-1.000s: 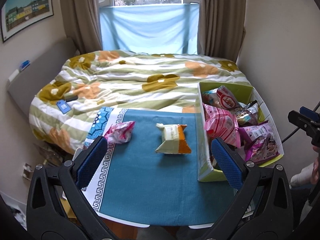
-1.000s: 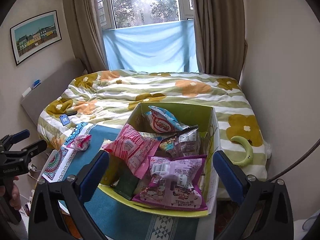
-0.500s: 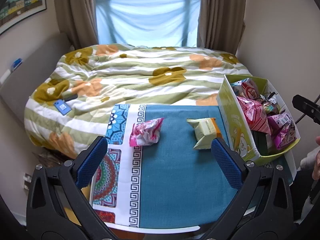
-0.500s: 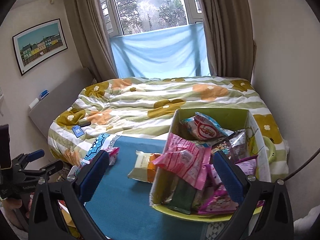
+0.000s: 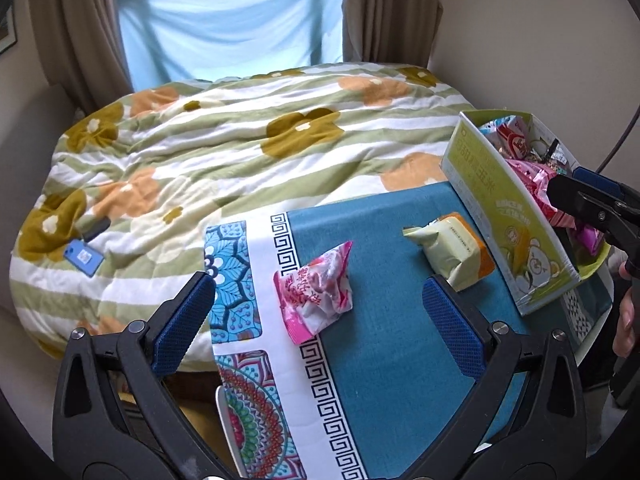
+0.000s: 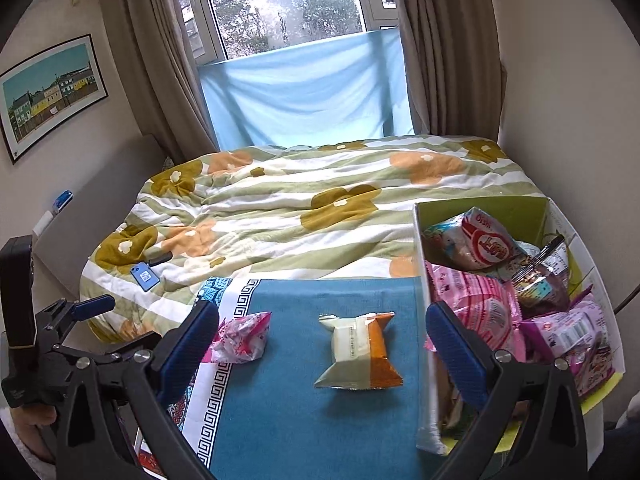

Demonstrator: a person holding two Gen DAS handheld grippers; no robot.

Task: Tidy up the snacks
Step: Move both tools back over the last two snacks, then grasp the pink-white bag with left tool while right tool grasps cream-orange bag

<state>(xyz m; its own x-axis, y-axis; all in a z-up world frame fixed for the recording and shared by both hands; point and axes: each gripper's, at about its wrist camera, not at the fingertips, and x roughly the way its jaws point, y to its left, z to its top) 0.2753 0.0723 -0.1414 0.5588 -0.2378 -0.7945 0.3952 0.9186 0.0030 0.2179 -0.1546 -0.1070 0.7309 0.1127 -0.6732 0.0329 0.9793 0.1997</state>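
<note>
Left gripper (image 5: 316,304): its two blue pads are wide apart and hold nothing. It hangs above the near edge of the blue cloth, with the pink snack bag showing between the pads.
Right gripper (image 6: 320,338): its blue pads are wide apart too, and empty. It hangs above the near edge of the blue cloth, with the green and orange snack bag showing between the pads.
Blue cloth (image 5: 384,344): it lies flat on the table. It has a white strip with a square pattern on its left side, and bright round patterns past that.
Pink snack bag (image 5: 316,290): it is crumpled and lies on the left part of the blue cloth, partly on the white strip.
Green and orange snack bag (image 6: 358,354): it lies near the middle of the blue cloth, to the right of the pink snack bag and apart from it. It is just left of the box.
Box (image 6: 420,280): it is green and stands at the right edge of the blue cloth. It is full of snack bags, mostly pink and purple, with a red and white one at the back.
Bed (image 6: 304,208): it sits behind the blue cloth, with a striped flower blanket.
Blue phone (image 6: 145,276): it lies on the bed, far left of the blue cloth.
Window (image 6: 288,4): it is far behind the bed, with brown curtains on both sides.
</note>
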